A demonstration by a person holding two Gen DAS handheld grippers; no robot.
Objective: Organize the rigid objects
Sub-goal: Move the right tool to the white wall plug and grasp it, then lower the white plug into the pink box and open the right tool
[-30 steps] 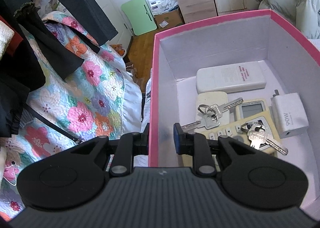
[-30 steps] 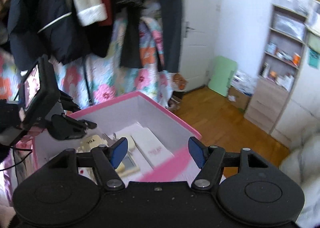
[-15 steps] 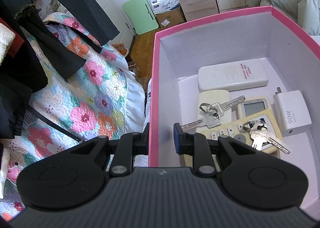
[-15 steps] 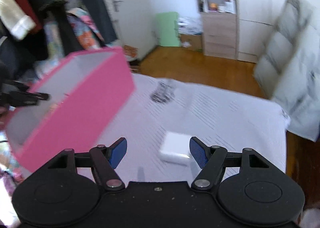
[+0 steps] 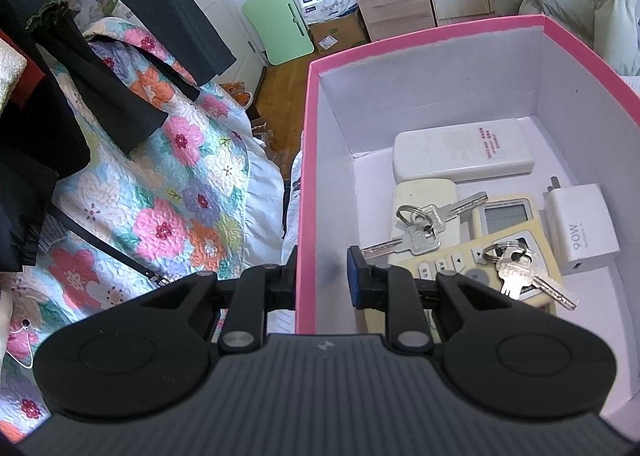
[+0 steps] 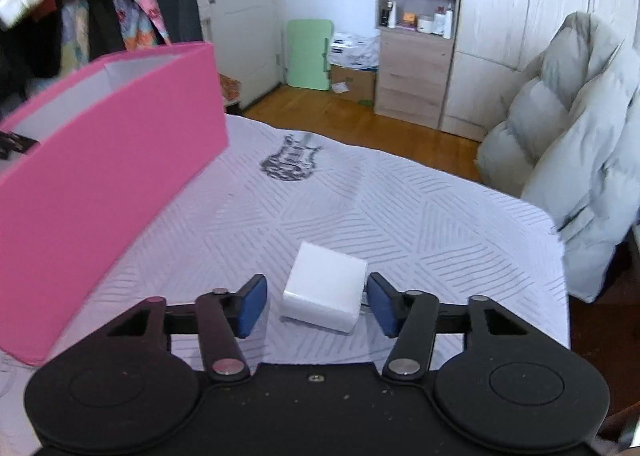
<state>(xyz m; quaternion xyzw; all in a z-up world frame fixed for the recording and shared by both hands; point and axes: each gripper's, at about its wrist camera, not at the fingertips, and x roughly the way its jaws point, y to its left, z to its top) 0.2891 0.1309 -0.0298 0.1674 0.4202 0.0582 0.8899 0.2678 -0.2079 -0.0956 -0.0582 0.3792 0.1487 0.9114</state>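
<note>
My left gripper (image 5: pixel 321 276) is shut on the left wall of the pink box (image 5: pixel 420 32), one finger outside and one inside. In the box lie a white remote (image 5: pixel 464 154), a beige remote (image 5: pixel 448 262), two key bunches (image 5: pixel 420 228) (image 5: pixel 516 264) and a white 90W charger (image 5: pixel 580 228). In the right wrist view the pink box (image 6: pixel 112 160) stands at the left on the bed. A second white charger block (image 6: pixel 324 288) lies on the sheet between the blue pads of my right gripper (image 6: pixel 316 306). Its jaws are closing, and a small gap still shows on each side.
The white patterned sheet (image 6: pixel 400 216) has a guitar print (image 6: pixel 292 156) behind the charger. A pale puffy coat (image 6: pixel 560 136) hangs at the bed's right edge. A floral quilt (image 5: pixel 168 196) and dark hanging clothes (image 5: pixel 100 68) lie left of the box. Wood floor and a cabinet (image 6: pixel 412 72) are beyond.
My right gripper swung away from the box and dropped to the bed, straddling the white charger block, and its jaws narrowed. The left gripper and box stayed still.
</note>
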